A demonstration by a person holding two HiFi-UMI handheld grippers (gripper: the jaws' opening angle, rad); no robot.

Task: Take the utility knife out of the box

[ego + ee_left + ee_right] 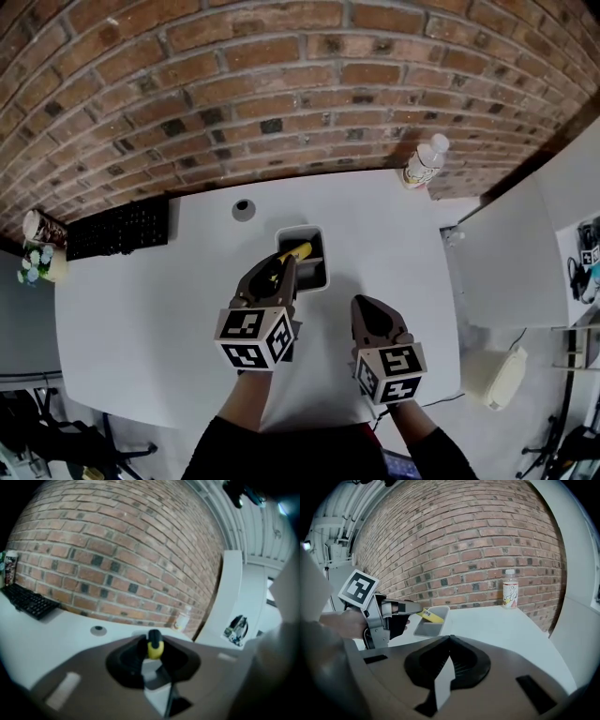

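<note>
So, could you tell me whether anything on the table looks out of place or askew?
Nothing is spilled or damaged. Only the utility knife sits askew: it slants up out of the grey box, gripped by the left tongs. The bottle stands upright.

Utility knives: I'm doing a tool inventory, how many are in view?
1: the utility knife, in the left tool over the box. Others may lie hidden inside.

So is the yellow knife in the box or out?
Partly out: the left hand-held gripper holds the yellow utility knife tilted up, its tip over the grey plastic box.
</note>
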